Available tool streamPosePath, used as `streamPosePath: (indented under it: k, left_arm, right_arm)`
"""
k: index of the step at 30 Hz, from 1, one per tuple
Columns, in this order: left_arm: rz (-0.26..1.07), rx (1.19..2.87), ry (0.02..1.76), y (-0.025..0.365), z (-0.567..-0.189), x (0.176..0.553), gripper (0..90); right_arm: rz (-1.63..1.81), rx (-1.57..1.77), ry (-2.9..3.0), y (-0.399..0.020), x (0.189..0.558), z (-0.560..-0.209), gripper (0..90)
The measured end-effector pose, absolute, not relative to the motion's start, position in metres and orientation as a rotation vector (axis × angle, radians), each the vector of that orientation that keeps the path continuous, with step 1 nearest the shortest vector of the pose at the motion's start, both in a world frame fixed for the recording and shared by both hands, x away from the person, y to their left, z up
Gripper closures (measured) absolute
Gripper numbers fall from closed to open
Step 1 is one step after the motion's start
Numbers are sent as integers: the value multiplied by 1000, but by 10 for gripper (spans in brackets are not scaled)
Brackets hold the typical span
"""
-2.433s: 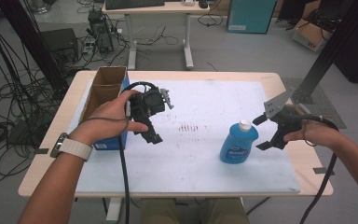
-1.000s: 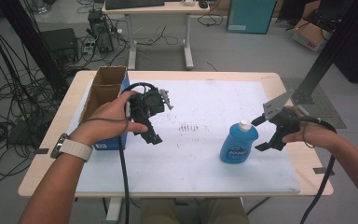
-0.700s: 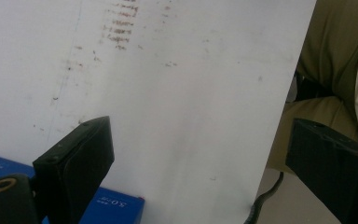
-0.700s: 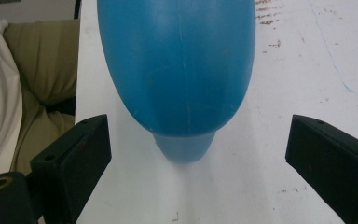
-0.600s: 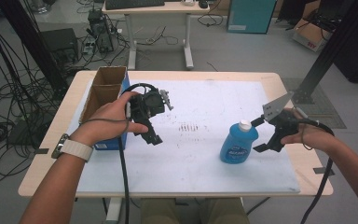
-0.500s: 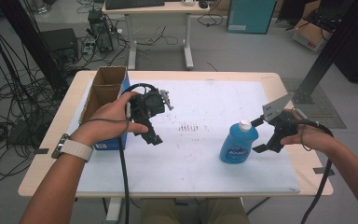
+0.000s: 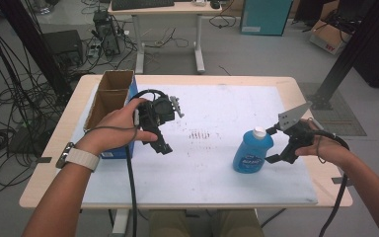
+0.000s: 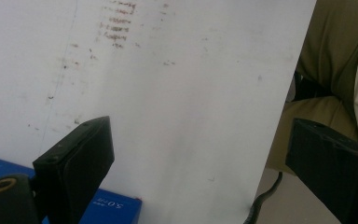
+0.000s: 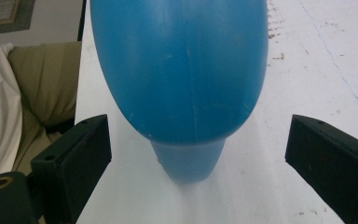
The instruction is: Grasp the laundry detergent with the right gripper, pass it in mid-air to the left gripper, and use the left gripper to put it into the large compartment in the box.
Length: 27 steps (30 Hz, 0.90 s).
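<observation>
Blue bottle (image 7: 252, 152), white cap: standing upright on white mat (image 7: 217, 113), right half of table (image 7: 281, 83).
R gripper (image 7: 275, 144): hovering just beside bottle, jaws spreading wide to either side of it, not touching; bottle sitting between them in right gripper view (image 9: 179, 79).
L gripper (image 7: 160, 143): hanging over mat by cardboard box (image 7: 109, 96), jaws gaping wide, holding nothing.

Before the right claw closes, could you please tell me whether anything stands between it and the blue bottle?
Nothing visible does. The right claw is open with its jaws on either side of the blue bottle, which stands upright on the white mat. In the right claw's own view, only bare mat lies between each jaw and the bottle.
</observation>
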State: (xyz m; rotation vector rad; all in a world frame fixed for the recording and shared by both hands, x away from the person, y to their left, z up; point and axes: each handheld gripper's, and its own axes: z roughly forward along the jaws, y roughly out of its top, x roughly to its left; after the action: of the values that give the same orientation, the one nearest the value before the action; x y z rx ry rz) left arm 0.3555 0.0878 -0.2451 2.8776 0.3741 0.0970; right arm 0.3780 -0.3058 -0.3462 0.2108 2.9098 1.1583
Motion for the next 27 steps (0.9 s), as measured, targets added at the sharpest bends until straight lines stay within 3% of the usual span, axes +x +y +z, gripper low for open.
streamPosePath:
  k: [27]
  left_arm:
    - [87,2882,383,89,-247,356,81]
  right_arm:
    - [1234,230,2880,-303,376,-360,85]
